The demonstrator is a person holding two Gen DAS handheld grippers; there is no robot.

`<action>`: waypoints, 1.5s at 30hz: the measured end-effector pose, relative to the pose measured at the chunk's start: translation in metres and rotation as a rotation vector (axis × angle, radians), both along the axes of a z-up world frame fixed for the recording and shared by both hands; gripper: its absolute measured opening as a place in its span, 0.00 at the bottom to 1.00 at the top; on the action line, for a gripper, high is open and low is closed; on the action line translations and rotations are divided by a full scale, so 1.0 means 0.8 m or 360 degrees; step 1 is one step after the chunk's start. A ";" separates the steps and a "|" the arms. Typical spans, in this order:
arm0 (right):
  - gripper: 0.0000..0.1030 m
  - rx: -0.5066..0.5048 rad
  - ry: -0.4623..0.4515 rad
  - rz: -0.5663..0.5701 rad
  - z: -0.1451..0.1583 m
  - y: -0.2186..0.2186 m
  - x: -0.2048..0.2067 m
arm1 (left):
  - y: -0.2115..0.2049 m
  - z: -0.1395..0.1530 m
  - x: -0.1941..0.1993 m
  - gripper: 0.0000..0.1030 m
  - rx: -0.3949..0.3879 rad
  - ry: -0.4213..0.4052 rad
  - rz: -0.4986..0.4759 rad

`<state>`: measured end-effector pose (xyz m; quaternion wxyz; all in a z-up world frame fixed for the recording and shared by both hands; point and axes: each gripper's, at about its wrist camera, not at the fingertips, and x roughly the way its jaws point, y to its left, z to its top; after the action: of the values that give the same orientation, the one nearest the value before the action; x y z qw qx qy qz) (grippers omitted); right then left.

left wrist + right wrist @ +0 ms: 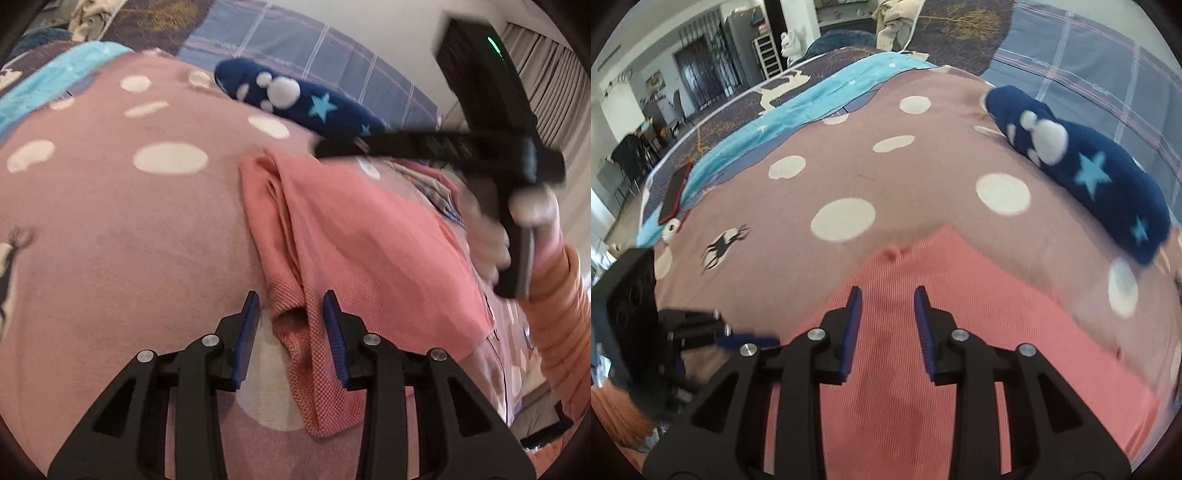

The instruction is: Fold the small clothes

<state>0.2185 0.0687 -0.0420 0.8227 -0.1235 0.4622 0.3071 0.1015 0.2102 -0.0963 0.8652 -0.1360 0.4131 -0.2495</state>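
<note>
A small salmon-pink garment (354, 243) lies on a pink dotted blanket (122, 236), partly folded, with a bunched edge on its left side. My left gripper (291, 306) is open, its blue pads on either side of the garment's near bunched corner. The right gripper shows in the left wrist view (332, 147), blurred, over the garment's far edge. In the right wrist view the right gripper (888, 299) is open just above the flat garment (960, 350). The left gripper (750, 339) shows there at the lower left, blurred.
A folded navy item with stars and white paw prints (306, 99) (1089, 173) lies on the blanket beyond the garment. A light-blue cloth (820, 99) and a plaid sheet (1089, 59) lie farther back. A red-edged phone (674, 195) rests at the bed's left edge.
</note>
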 end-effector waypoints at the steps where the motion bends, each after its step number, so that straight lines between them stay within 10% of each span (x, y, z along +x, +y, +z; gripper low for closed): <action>1: 0.29 -0.0042 0.0005 0.0022 -0.006 0.010 0.008 | 0.000 0.000 -0.001 0.35 -0.0009 0.0001 -0.0007; 9: 0.34 -0.0330 -0.0011 0.0166 -0.051 0.060 0.033 | 0.005 -0.007 0.000 0.22 -0.0037 0.0034 0.0005; 15: 0.44 -0.0107 0.0173 0.0141 -0.043 0.050 0.063 | 0.007 -0.010 -0.002 0.20 -0.0065 0.0034 0.0002; 19: 0.18 -0.0106 0.0344 0.0058 -0.044 0.048 0.098 | 0.007 -0.010 -0.003 0.20 -0.0064 0.0032 -0.0001; 23: 0.19 -0.0242 0.0485 0.0101 -0.056 0.064 0.116 | 0.007 -0.010 -0.002 0.20 -0.0065 0.0034 -0.0001; 30: 0.22 -0.0432 0.0429 0.0258 -0.055 0.087 0.091 | 0.006 -0.009 -0.002 0.20 -0.0069 0.0035 -0.0003; 34: 0.03 -0.0472 0.0249 0.0212 -0.054 0.091 0.082 | 0.002 -0.008 -0.003 0.13 -0.0047 0.0018 -0.0018; 40: 0.00 -0.0325 0.0051 -0.0032 -0.056 0.071 0.114 | -0.002 -0.008 -0.003 0.12 -0.0017 0.0012 -0.0026; 45: 0.03 -0.0158 0.0217 0.0082 -0.034 0.053 0.093 | 0.003 -0.011 0.000 0.12 -0.0059 0.0031 -0.0030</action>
<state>0.2933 0.1109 -0.0696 0.7741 -0.1548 0.5284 0.3125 0.1011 0.2125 -0.1048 0.8561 -0.1505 0.4181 -0.2641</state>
